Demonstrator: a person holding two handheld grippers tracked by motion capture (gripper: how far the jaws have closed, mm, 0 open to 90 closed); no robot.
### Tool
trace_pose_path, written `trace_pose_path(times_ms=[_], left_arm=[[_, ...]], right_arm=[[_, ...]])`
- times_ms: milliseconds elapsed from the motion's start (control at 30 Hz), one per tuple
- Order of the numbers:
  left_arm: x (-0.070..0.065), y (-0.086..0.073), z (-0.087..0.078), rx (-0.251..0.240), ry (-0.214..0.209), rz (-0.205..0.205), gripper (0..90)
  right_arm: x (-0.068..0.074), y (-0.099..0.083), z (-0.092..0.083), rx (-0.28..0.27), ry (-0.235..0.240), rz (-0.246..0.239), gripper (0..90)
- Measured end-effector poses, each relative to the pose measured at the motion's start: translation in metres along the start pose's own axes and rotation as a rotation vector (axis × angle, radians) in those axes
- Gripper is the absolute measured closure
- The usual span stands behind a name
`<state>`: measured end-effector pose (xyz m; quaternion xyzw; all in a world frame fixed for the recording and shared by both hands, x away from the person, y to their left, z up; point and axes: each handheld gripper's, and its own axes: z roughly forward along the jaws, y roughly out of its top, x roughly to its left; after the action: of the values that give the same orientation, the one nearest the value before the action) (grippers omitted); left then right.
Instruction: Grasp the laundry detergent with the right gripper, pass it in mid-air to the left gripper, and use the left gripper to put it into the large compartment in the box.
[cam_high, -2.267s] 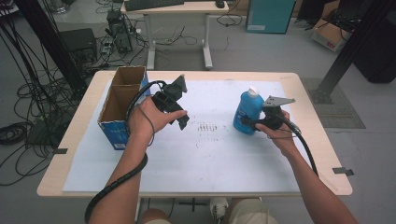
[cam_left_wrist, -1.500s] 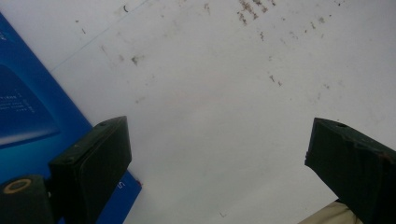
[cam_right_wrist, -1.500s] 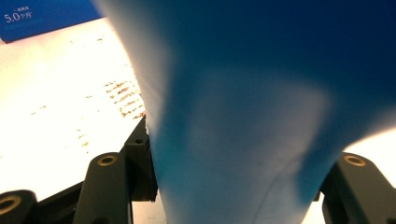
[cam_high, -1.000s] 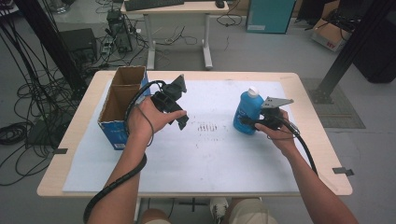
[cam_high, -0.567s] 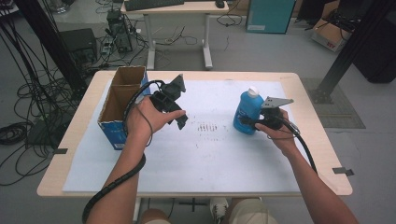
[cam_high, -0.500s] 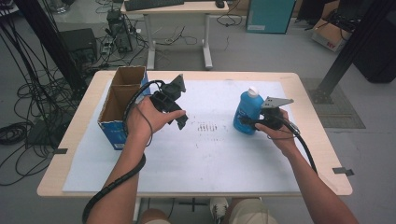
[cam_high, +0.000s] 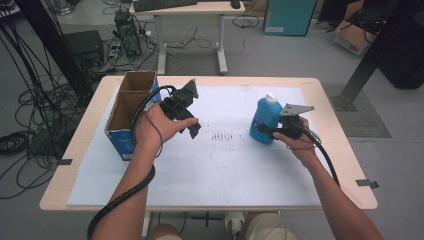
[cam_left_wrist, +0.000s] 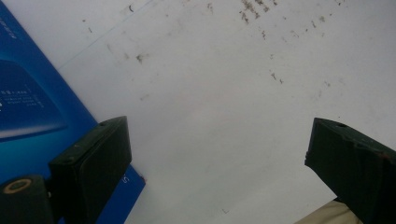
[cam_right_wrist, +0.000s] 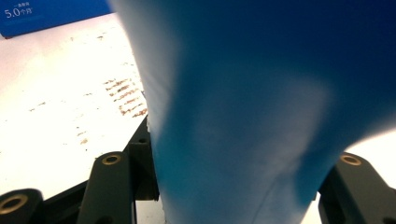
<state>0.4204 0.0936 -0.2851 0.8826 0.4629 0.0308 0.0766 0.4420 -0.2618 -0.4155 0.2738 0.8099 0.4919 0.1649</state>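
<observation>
A blue bottle (cam_high: 264, 120) with a white cap stands upright on the white sheet at the right. My right gripper (cam_high: 266, 131) is shut on its lower body from the right, and its jaws have just closed a little further on it. In the right gripper view the bottle (cam_right_wrist: 243, 116) fills the gap between the two jaws. My left gripper (cam_high: 192, 126) is held above the sheet next to an open blue cardboard box (cam_high: 131, 96). It is open, and in the left gripper view nothing lies between its wide-set fingers (cam_left_wrist: 91, 163).
The white sheet (cam_high: 210, 170) covers most of the wooden table and carries a patch of brown marks (cam_high: 222, 136) at its middle. The box's blue side (cam_left_wrist: 28, 102) is close to my left gripper. Cables, a desk and cartons stand on the floor beyond the table.
</observation>
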Motion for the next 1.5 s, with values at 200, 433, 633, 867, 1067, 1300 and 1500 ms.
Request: trace_pose_path(times_ms=[200, 433, 633, 867, 1067, 1300, 1500], left_arm=[[-0.0003, -0.0011, -0.0003, 0.003, -0.002, -0.003, 7.1], [-0.0006, -0.0023, -0.0026, -0.006, 0.007, -0.003, 7.1], [-0.0003, -0.0032, -0.0042, -0.005, 0.007, -0.004, 7.1], [0.0006, -0.0047, -0.0054, -0.007, 0.011, -0.003, 7.1], [0.0013, -0.0059, -0.0072, -0.013, 0.011, -0.007, 7.1], [0.0027, -0.0081, -0.0080, -0.012, 0.014, -0.008, 7.1], [0.0030, -0.0096, -0.0086, -0.015, 0.015, -0.007, 7.1]], right_arm=[[-0.0001, 0.0000, -0.0002, 0.002, 0.001, 0.002, 43.4], [-0.0007, -0.0001, 0.0000, 0.000, 0.004, 0.008, 43.5], [-0.0011, -0.0004, 0.0000, -0.002, 0.005, 0.006, 43.5], [-0.0011, -0.0004, -0.0001, 0.000, 0.006, 0.010, 43.4], [-0.0014, -0.0002, -0.0001, 0.001, 0.007, 0.011, 43.3], [-0.0013, -0.0002, -0.0001, 0.002, 0.007, 0.013, 43.4], [-0.0011, -0.0001, -0.0001, 0.003, 0.006, 0.014, 43.4]])
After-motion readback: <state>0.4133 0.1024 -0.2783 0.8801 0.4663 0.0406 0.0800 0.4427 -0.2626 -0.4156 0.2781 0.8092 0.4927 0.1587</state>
